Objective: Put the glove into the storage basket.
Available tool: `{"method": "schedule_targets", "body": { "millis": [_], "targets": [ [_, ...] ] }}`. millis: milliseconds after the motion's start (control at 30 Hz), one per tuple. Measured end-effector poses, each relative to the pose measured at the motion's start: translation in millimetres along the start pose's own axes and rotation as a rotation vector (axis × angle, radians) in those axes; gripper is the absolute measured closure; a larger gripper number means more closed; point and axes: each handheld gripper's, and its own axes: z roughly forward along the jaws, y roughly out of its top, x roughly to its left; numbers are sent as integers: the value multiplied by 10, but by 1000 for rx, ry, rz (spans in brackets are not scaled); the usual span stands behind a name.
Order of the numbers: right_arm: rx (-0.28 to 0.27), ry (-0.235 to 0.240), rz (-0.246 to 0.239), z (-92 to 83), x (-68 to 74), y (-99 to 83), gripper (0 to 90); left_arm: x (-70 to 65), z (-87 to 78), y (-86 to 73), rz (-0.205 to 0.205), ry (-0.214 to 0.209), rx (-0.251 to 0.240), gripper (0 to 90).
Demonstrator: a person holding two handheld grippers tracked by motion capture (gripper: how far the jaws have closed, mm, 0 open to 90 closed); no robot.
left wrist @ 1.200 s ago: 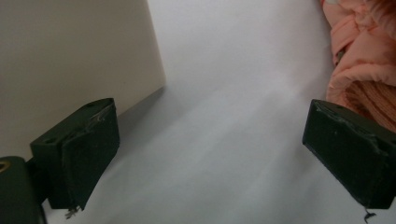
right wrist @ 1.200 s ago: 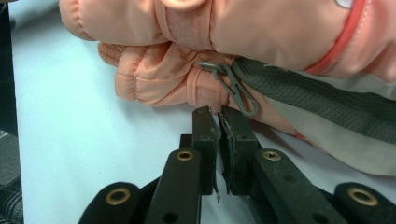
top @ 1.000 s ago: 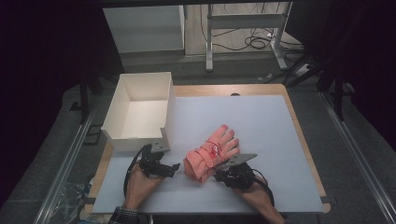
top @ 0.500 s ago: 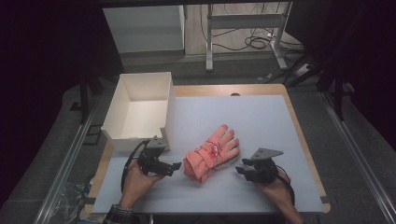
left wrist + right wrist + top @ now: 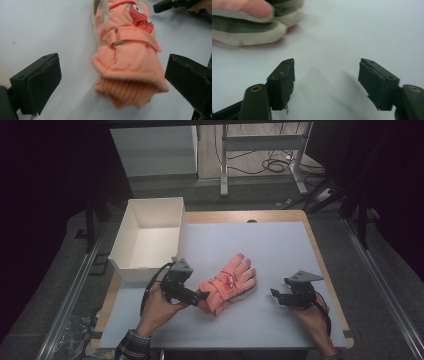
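Note:
A salmon-orange winter glove with a red cartoon patch lies flat on the white table mat, fingers pointing to the far right. My left gripper is open at its ribbed cuff. In the left gripper view the cuff lies between the wide-spread jaws of the left gripper, touching neither. My right gripper is open over bare mat, well right of the glove. In the right gripper view nothing sits between the jaws of the right gripper, and the glove's fingers lie at the top left.
An open white box stands at the table's left, just beyond my left hand. The white mat stretches bare behind and to the right of the glove. The table's wooden edge runs along the right.
My right gripper has drawn back to the right, from touching the glove's near side to open mat. The left gripper and the glove have stayed where they were.

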Motion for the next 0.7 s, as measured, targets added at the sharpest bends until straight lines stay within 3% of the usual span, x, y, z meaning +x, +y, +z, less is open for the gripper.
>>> {"method": "schedule_targets", "body": {
  "millis": [67, 200, 533, 700],
  "targets": [
    [6, 1, 44, -4, -56, -7, 248, -52, 76, 54, 19, -7, 10, 5],
    [35, -1, 59, 13, -92, -11, 221, -137, 245, 134, 53, -9, 34, 0],
    [57, -25, 19, 42, -50, -9, 200, -229, 629, 141, 103, 20, 115, 0],
    [56, -26, 19, 44, -48, -11, 200, -250, 762, 76, 126, 63, 155, 0]
  ]
}}
